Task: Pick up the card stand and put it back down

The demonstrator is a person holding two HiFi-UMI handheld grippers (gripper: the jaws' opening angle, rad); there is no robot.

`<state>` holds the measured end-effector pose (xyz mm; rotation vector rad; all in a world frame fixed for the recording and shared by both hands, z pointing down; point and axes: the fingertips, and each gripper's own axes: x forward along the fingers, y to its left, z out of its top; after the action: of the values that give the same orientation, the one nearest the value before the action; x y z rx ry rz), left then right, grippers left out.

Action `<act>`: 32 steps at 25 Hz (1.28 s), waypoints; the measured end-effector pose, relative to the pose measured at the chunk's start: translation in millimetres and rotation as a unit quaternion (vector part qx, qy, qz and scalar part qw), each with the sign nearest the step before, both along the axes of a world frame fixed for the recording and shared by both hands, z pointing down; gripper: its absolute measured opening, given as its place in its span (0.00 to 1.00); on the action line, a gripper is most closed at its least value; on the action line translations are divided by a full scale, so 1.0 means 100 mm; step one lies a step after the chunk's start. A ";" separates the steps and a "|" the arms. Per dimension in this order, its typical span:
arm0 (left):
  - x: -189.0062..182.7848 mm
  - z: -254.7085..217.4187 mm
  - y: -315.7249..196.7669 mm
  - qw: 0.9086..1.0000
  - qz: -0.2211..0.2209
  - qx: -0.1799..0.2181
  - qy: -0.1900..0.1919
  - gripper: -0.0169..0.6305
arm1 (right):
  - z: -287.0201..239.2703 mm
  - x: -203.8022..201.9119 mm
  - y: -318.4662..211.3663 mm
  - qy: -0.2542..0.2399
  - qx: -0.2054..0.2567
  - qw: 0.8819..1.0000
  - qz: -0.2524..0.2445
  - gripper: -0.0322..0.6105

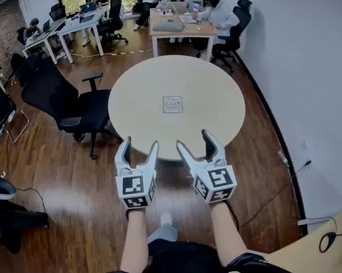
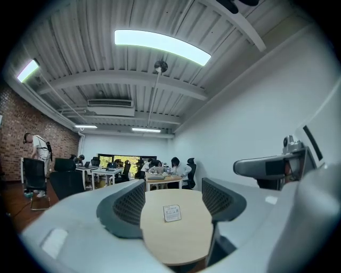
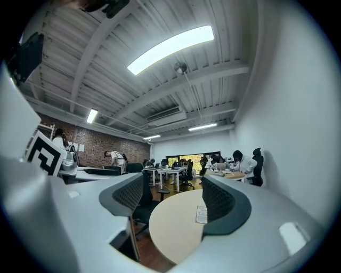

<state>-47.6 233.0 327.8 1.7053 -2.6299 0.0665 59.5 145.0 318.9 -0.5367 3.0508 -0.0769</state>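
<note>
I have the left gripper point(image 1: 139, 144) and right gripper point(image 1: 193, 139) side by side at the near edge of the table point(image 1: 132, 110), both with jaws wide and empty, aimed at the stand point(image 1: 172, 104) upright mid-table, not yet within reach.

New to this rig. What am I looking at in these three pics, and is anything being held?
There is no robot here: a person holds a two-jaw tool in each hand. The head view comes from a camera on the person's head, looking down at the left gripper and right gripper; the marker cubes are part of them. The other two pictures come from a camera riding on each gripper, looking out between its jaws. Both grippers are open and empty, in front of the round table. A small card stand sits near its middle, untouched. A black chair stands beside the table.
</note>
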 end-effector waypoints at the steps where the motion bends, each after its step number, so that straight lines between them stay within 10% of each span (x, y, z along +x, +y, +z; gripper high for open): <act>1: -0.11 -0.04 -0.08 1.000 0.003 0.003 -0.004 0.54 | -0.03 -0.10 -0.07 -0.002 0.001 1.000 0.003 0.59; 32: -1.46 -0.57 -2.48 0.998 0.033 0.043 -0.040 0.54 | -0.51 -1.55 -2.51 -0.051 0.018 0.999 -0.010 0.59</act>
<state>-193.4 -14.9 270.4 1.8536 -2.6687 0.0224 -95.7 -106.4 268.0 -0.4849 2.9533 -0.0471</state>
